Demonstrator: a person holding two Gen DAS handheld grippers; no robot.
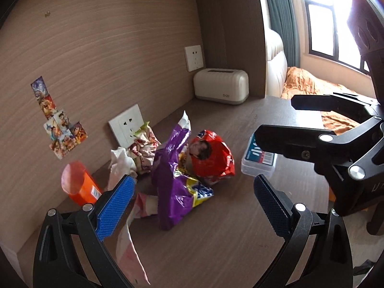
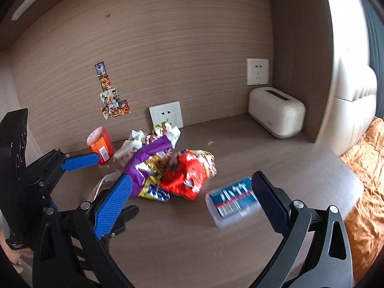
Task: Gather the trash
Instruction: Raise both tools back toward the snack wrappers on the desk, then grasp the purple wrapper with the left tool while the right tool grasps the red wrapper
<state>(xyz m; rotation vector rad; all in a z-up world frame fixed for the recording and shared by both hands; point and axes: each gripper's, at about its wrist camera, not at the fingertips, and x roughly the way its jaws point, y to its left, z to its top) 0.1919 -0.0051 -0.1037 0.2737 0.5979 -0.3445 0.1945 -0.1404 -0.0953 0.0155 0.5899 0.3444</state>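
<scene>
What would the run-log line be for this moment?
phase: approach | left gripper: open, above purple wrapper | right gripper: open, empty | red wrapper, orange cup, clear box: on desk

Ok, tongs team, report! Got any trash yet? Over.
Both tongs open, empty: left, right. Wrappers piled on desk, untouched. Clear box beside pile; not in the way.

Both wrist views look down close at the desk [image 1: 216, 240], sharing the wrapper pile [image 2: 168, 168].
</scene>
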